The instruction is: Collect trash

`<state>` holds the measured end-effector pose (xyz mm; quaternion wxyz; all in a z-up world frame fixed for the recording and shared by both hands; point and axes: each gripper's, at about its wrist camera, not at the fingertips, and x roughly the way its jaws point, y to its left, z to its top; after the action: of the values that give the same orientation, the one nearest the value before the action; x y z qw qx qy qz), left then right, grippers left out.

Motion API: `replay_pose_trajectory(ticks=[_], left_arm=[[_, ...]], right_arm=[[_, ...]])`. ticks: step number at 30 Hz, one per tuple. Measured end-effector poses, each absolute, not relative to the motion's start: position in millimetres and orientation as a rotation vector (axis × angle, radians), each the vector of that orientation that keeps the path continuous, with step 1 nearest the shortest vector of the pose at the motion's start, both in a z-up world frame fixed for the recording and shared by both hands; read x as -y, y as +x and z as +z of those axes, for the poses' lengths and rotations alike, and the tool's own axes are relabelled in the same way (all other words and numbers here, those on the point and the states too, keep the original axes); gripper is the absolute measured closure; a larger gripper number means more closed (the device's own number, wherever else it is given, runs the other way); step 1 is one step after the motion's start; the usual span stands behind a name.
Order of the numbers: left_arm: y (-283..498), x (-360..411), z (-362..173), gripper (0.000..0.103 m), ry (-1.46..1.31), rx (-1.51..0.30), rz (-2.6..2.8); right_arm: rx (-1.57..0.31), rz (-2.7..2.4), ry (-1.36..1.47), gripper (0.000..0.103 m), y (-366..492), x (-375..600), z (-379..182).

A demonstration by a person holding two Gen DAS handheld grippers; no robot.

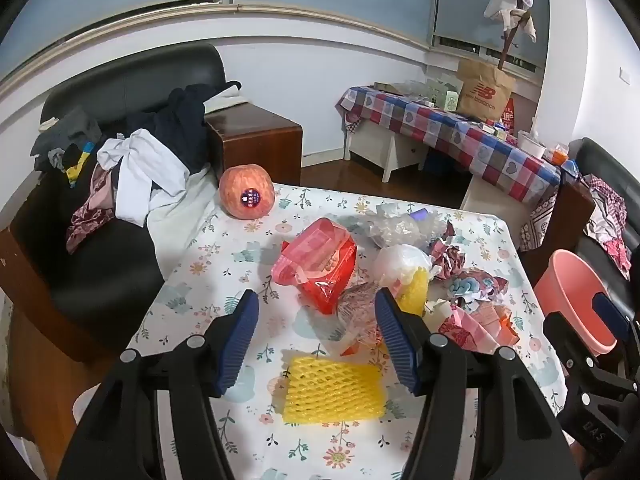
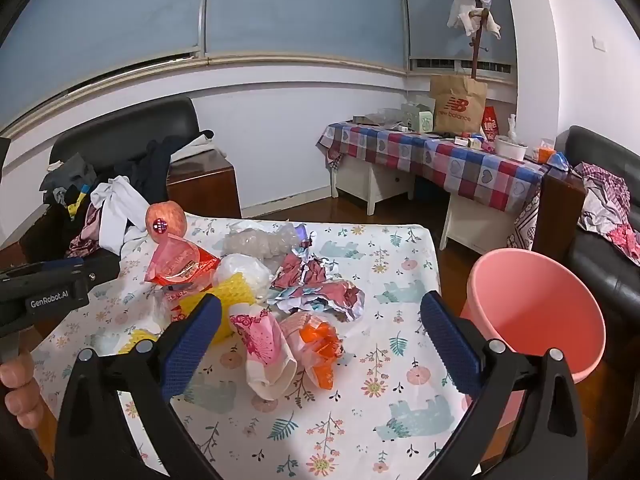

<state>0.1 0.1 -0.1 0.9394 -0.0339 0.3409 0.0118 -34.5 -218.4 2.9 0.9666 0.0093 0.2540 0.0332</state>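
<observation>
Left gripper: jaws released, nothing between them, above the surface.
Right gripper: jaws spread wide, holding nothing.
Trash: yellow foam net at 6 o'clock; red wrapper mid-surface; crumpled wrappers at 3 o'clock.
Pink bin: beside the surface, at 3 o'clock.
Apple: 11 o'clock corner.

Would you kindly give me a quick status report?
Left gripper open, right gripper open, both empty. Trash pile untouched on table. Pink bin beside table, path clear.
</observation>
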Motion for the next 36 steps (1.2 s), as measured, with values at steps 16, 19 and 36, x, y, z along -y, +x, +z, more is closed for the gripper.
replay_pose_trajectory(ticks=[16,19,36], left_arm=[[-0.1,-0.3,0.1,0.043,-0.073,-0.69,0.023],[-0.1,-0.4,0.2,0.043,-0.072,-0.689,0.023],[-0.2,-0.3,0.2,0.043,-0.069,-0.687,0.023]], right_arm=[[-0.51,0.068,0.014,0.003,-35.8,217.0,4.7],[-0.503,0.073,0.016,0.003,-35.9,216.8,5.2],[-0.473,0.074,0.032,0.003,-37.0,218.0,10.0]])
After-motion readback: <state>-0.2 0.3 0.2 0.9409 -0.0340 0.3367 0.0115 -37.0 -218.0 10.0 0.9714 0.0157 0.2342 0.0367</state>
